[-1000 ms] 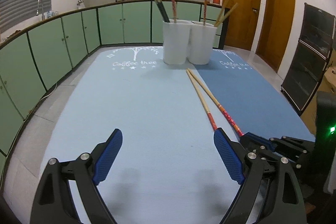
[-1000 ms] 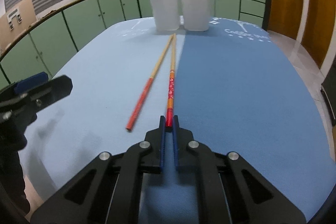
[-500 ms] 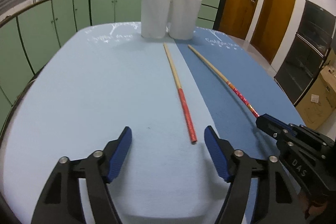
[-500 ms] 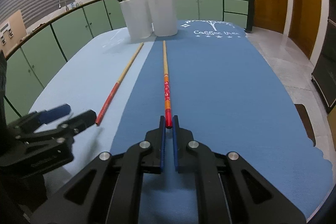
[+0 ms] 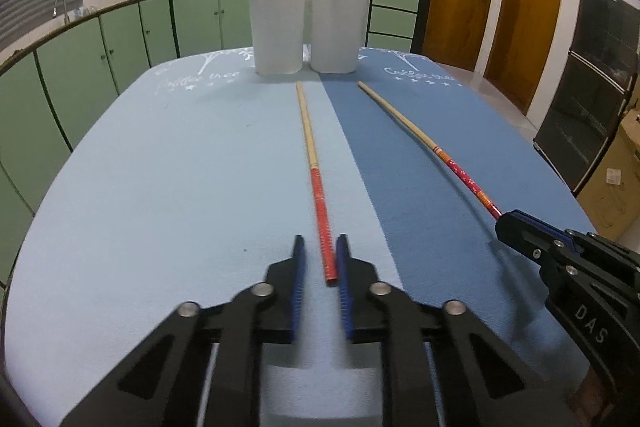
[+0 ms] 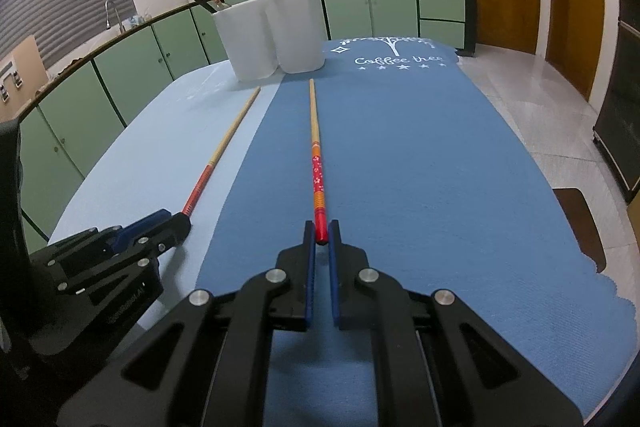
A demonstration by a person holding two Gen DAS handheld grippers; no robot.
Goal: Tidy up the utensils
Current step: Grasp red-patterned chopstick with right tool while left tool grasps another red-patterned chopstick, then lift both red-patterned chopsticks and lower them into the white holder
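Two long chopsticks are lying on the table's blue cloth, each with its long axis running from the near edge toward the far edge, red-painted end near and bare wooden tip pointing at the white holders. The left chopstick (image 5: 314, 173) is resting on the pale blue half of the cloth (image 5: 160, 187), just beside the seam with the darker half; the right chopstick (image 6: 316, 163) is lying on the dark blue half (image 6: 420, 167), its tip angling slightly toward its neighbour. The left gripper (image 5: 320, 259) is straddling the red end of the left chopstick, its blue pads narrowed with small gaps showing on either side of the stick. The right gripper (image 6: 321, 231) is clamping the red end of the right chopstick between nearly closed pads. Two white holders (image 5: 308, 27) are standing side by side, touching, near the far edge, each already carrying upright chopsticks. Green cabinets (image 5: 120, 39) are lining the wall beyond.
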